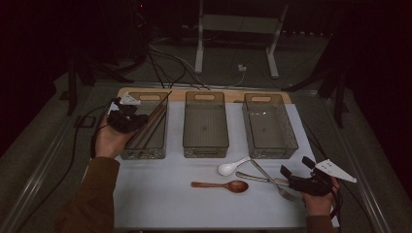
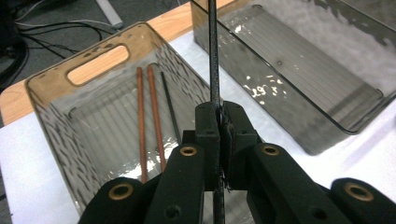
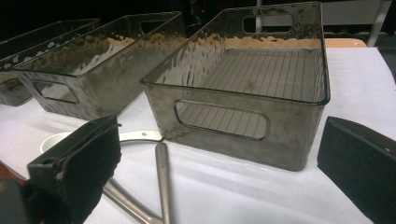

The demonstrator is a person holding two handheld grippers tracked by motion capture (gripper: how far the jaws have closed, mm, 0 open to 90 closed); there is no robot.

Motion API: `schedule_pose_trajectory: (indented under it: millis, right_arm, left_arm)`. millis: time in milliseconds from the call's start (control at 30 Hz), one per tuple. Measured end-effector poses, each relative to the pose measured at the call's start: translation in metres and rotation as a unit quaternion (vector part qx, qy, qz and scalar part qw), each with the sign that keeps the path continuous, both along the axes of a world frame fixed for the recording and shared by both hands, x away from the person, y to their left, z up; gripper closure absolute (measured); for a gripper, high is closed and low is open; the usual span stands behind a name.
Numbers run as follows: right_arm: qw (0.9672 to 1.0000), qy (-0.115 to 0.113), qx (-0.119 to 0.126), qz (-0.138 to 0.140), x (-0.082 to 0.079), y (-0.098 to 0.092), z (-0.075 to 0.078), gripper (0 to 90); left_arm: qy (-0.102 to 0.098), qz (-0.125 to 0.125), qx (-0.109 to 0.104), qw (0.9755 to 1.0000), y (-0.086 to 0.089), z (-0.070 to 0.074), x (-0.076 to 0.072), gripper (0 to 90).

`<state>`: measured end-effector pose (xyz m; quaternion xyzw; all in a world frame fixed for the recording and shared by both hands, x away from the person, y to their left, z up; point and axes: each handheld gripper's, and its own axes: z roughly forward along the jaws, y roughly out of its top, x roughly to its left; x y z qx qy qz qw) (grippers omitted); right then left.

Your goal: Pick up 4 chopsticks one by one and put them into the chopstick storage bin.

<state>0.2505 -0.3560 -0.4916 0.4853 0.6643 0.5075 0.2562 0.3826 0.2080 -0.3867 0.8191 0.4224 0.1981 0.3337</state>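
Left gripper point(image 2: 219, 135): fingers clamped on a thin black chopstick point(image 2: 214, 60), held above the left smoky clear plastic bin point(image 2: 51, 121).
Left gripper view: two reddish-brown wooden chopsticks point(image 2: 149, 112) inside that bin.
Right gripper point(image 1: 297, 171): fingers spread, holding nothing, over metal cutlery point(image 3: 161, 177) on the white counter point(image 1: 160, 194).

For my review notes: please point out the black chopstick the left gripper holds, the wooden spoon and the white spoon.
black chopstick point(image 2: 214, 56), left gripper view, on its shaft above the shut jaws.
wooden spoon point(image 1: 237, 186), high view, on its bowl.
white spoon point(image 1: 227, 169), high view, on its bowl.
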Motion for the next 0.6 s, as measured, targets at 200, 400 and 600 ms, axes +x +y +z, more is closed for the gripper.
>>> schedule_pose_trajectory:
  millis: [200,400,600]
  right_arm:
    - [1.0,0.0,0.0,0.0,0.0,0.0,0.0,0.0]
    - [1.0,0.001,0.0,0.0,0.0,0.0,0.0,0.0]
    - [1.0,0.002,0.0,0.001,0.0,0.001,0.0,0.0]
  left_arm:
    - [-0.003,0.015,-0.003,0.9999,0.005,-0.001,0.004,87.7]
    - [-0.004,0.028,-0.006,0.9996,0.009,-0.004,0.009,87.7]
    - [0.0,0.039,-0.01,0.9992,0.012,-0.007,0.015,87.7]
